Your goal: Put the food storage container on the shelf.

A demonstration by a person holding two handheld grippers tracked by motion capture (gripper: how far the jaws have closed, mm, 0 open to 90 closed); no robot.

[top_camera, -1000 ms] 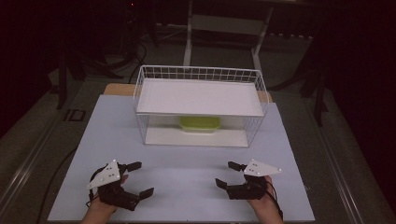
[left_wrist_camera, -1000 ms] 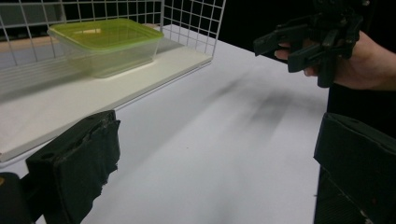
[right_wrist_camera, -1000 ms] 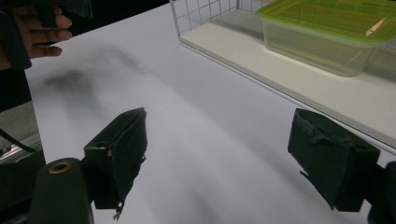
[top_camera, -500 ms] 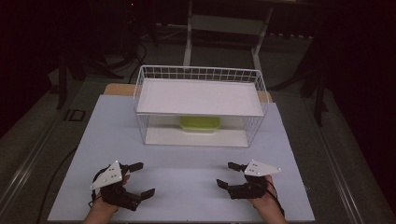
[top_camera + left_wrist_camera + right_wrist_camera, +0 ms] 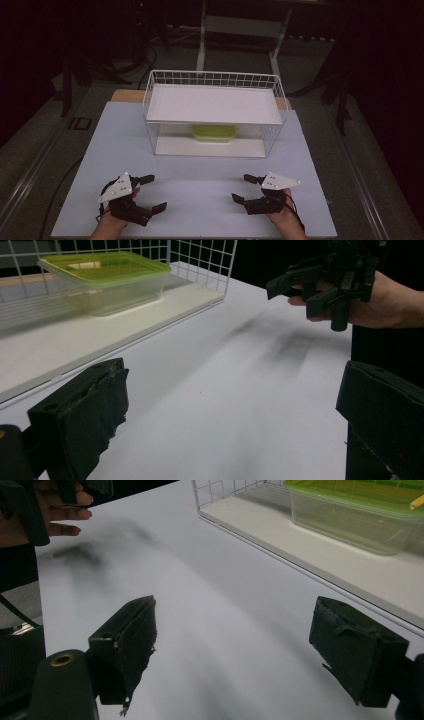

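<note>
Both grippers, left gripper (image 5: 151, 192) and right gripper (image 5: 246, 188), sat spread wide and empty near the table's (image 5: 200, 190) front edge, so nothing looked started, with the green-lidded container (image 5: 214, 133) untouched on the wire basket's (image 5: 212, 80) lower shelf.

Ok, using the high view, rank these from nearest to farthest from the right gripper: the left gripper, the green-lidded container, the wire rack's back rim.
1. Left gripper, across the table's near edge, to its left.
2. Green-lidded container, ahead on the rack's lower shelf.
3. Wire rack's back rim, farthest, beyond the container.

All measured from the right gripper.
</note>
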